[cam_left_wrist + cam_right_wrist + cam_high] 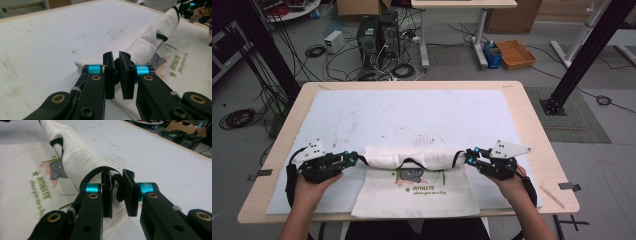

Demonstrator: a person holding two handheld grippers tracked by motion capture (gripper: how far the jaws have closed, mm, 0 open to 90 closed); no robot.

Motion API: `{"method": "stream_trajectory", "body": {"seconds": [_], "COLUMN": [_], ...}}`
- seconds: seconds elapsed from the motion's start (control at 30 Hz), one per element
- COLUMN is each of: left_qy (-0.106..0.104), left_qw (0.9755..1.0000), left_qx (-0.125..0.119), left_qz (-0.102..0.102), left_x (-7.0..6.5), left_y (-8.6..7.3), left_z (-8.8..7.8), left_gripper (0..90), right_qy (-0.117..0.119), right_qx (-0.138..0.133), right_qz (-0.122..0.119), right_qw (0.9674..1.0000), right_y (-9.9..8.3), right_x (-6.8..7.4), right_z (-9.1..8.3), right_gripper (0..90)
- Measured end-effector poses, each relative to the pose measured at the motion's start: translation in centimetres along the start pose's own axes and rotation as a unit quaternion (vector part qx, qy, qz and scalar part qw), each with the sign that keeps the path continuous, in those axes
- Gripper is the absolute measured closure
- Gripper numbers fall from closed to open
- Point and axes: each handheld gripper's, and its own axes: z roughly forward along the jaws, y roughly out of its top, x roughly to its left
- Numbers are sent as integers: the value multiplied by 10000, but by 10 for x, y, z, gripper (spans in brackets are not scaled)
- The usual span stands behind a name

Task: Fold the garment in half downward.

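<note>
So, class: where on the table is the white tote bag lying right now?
In the high view the white tote bag lies at the table's near edge, centred, its far end rolled between the left gripper and right gripper.

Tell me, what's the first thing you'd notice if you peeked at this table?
A white cloth bag lies at the near edge of the table, with its far part rolled over into a fat sausage and a green print below the roll. The left gripper pinches the roll's left end and the right gripper sits at its right end, by a black strap.
</note>
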Motion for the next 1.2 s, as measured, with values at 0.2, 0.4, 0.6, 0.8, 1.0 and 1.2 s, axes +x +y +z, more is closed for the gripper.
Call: {"method": "stream_trajectory", "body": {"seconds": [0.2,0.4,0.6,0.8,1.0,1.2], "left_qy": [-130,-88,-6,-60,-182,-136], "left_qw": [9987,9977,9953,9940,9903,9908], "left_qx": [-20,407,813,950,1312,1327], "left_qz": [-489,-539,-520,-531,-409,-238], "left_x": [-1,-5,-11,-17,-25,-30], "left_y": [-12,-19,-24,-31,-36,-34], "left_z": [-4,9,14,13,20,20], "left_gripper": [595,520,488,487,530,714], "right_qy": [84,31,247,447,634,685], "right_qx": [-135,66,581,839,1104,1255], "right_qz": [383,556,439,481,272,41], "right_qw": [9991,9984,9970,9943,9915,9897], "right_y": [-18,-22,-28,-38,-44,-44], "right_x": [8,2,12,20,29,33], "right_z": [-18,-19,-9,-7,-7,-5], "right_gripper": [553,554,553,551,610,807]}}
